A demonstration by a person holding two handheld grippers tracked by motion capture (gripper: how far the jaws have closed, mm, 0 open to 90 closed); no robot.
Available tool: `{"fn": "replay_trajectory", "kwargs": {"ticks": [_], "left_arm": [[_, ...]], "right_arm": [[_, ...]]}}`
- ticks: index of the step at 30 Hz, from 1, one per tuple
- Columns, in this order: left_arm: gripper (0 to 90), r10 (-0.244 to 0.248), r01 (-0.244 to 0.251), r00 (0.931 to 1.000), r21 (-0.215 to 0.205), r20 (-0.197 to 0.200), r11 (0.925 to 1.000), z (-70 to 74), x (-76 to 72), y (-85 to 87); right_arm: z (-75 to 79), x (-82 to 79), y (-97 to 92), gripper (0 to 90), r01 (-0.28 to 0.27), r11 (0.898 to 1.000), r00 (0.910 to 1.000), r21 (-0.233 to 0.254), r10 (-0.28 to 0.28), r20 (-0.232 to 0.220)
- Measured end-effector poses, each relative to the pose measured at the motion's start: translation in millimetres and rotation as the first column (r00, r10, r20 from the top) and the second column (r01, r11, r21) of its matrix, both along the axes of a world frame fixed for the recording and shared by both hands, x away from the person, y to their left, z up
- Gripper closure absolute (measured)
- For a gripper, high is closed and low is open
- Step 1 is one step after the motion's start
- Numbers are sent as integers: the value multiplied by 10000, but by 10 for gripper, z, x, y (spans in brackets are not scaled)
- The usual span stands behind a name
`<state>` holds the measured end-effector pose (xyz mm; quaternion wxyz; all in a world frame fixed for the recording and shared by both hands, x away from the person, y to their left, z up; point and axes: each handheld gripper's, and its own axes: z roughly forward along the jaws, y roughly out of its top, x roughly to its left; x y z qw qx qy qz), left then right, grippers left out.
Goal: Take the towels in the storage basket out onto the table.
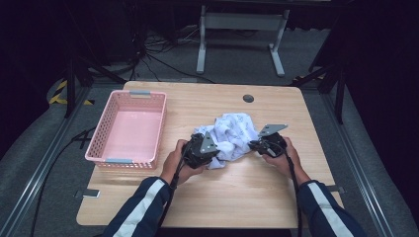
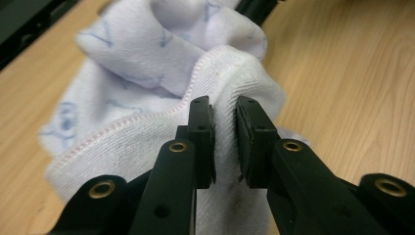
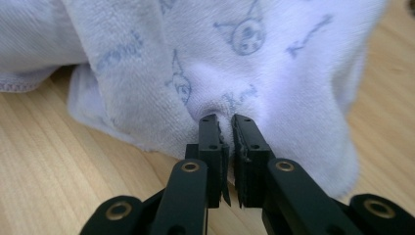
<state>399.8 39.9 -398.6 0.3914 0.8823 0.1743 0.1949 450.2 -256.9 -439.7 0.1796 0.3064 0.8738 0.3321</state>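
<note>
A crumpled white towel (image 1: 230, 134) with pale blue cartoon prints lies on the wooden table (image 1: 212, 197). My left gripper (image 1: 213, 149) is at its lower left edge. In the left gripper view the gripper (image 2: 225, 120) is shut on a fold of the towel (image 2: 161, 73) near its pink-stitched hem. My right gripper (image 1: 253, 144) is at the towel's right side. In the right gripper view the gripper (image 3: 225, 128) pinches a bunched fold of the towel (image 3: 254, 58). Both pinched folds sit just above the tabletop.
A pink perforated plastic basket (image 1: 99, 148) stands on the table's left side with nothing visible inside. A round cable hole (image 1: 248, 98) sits near the table's far edge. Beyond the table are a white desk frame (image 1: 242, 34) and cables on the floor.
</note>
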Motion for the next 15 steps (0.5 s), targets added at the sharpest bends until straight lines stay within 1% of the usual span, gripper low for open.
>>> {"fn": "replay_trajectory", "kwargs": {"ticks": [1, 2, 3, 4, 5, 6, 7, 8, 9, 10, 11, 12, 13, 14, 15], "left_arm": [[781, 171, -168, 9998, -178, 135, 9997, 39, 14, 44], [781, 298, -293, 9994, -324, 160, 9990, 78, 40, 100], [781, 490, -484, 9988, -555, 87, 9973, 107, 80, 160], [781, 689, -680, 9976, -679, 101, 9954, 123, 105, 201], [782, 837, -831, 9965, -709, 65, 9940, 139, 124, 238], [783, 994, -988, 9950, -940, 15, 9907, 145, 155, 276], [783, 1094, -1092, 9940, -966, -29, 9893, 152, 187, 314], [783, 1288, -1281, 9917, -955, 8, 9872, 157, 215, 359], [786, 1400, -1403, 9901, -1055, -106, 9845, 151, 239, 387], [789, 1342, -1367, 9905, -1126, -294, 9842, 140, 266, 406], [794, 1364, -1396, 9900, -1130, -349, 9837, 131, 285, 410], [809, 1279, -1300, 9914, -985, -279, 9866, 127, 310, 406], [819, 1060, -1118, 9929, -1195, -536, 9865, 115, 333, 405], [813, 1060, -1118, 9929, -1195, -536, 9865, 115, 333, 405], [791, 920, -1024, 9925, -1369, -804, 9853, 97, 353, 400]], "right_arm": [[47, -22, -50, 837, 61, 10000, 9998, -55, -60, 168], [98, -52, -102, 837, 164, 9999, 9996, -51, -163, 236], [152, -81, -168, 838, 207, 9996, 9995, 178, -211, 241], [215, -124, -246, 838, 283, 9991, 9991, 313, -293, 316], [264, -160, -305, 839, 374, 9988, 9982, 318, -388, 451], [301, -186, -355, 839, 444, 9983, 9977, 365, -462, 501], [346, -218, -423, 839, 521, 9976, 9970, 448, -545, 550], [389, -248, -495, 840, 663, 9962, 9954, 558, -699, 655], [440, -281, -588, 841, 878, 9938, 9928, 687, -929, 752], [473, -304, -660, 840, 976, 9923, 9914, 768, -1037, 803], [508, -329, -733, 840, 1046, 9897, 9904, 980, -1126, 797], [540, -355, -798, 841, 1060, 9856, 9904, 1319, -1165, 741], [576, -387, -851, 841, 1185, 9831, 9883, 1399, -1303, 788], [595, -409, -880, 840, 1379, 9823, 9843, 1265, -1501, 928], [601, -420, -912, 841, 1551, 9802, 9815, 1235, -1671, 938]]}}
